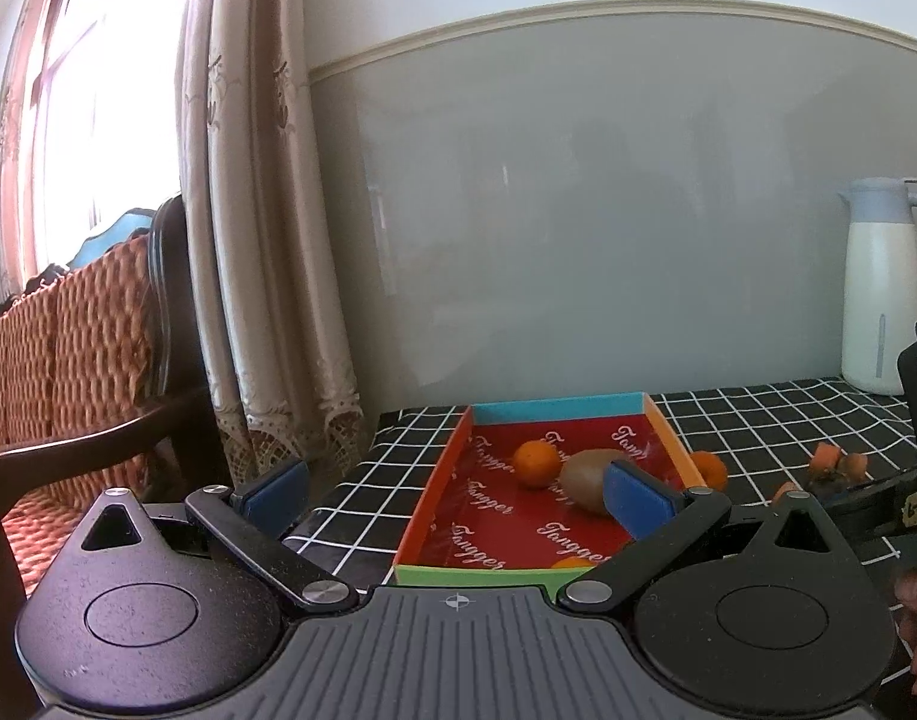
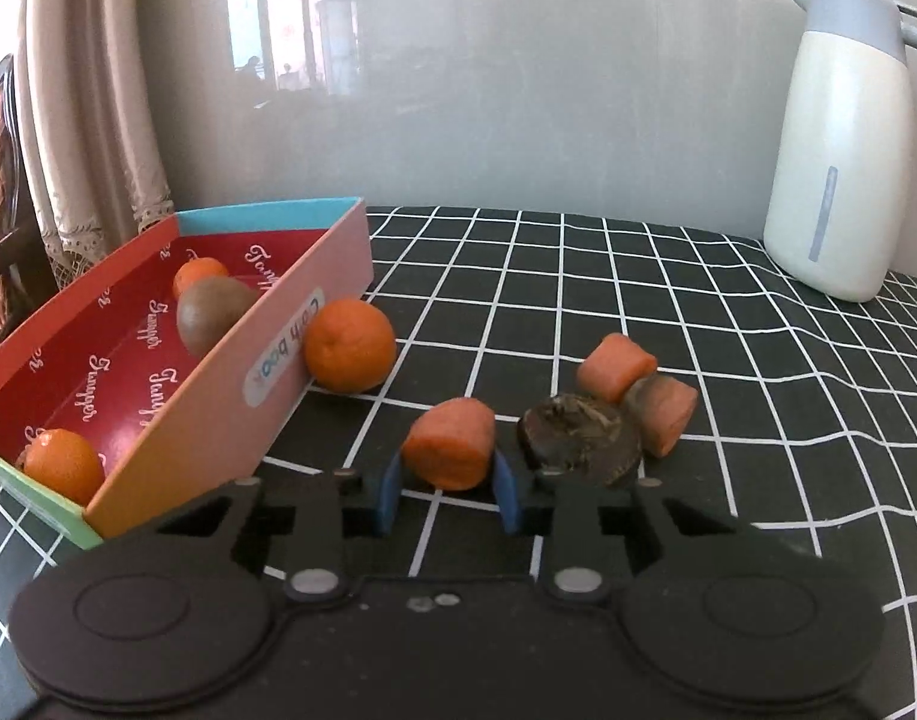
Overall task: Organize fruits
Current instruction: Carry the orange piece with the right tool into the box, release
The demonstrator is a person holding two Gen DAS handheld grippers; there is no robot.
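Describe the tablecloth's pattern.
Black tablecloth with a white grid of squares; clearest in the right wrist view.

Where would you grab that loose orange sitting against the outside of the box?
Probably across its round middle, coming down from above. The orange leans on the box's pink wall, so that side is blocked; set one finger toward the near side and one toward the far side, parallel to the wall. The right hand-held gripper is closest, though a carrot piece sits between its fingers.
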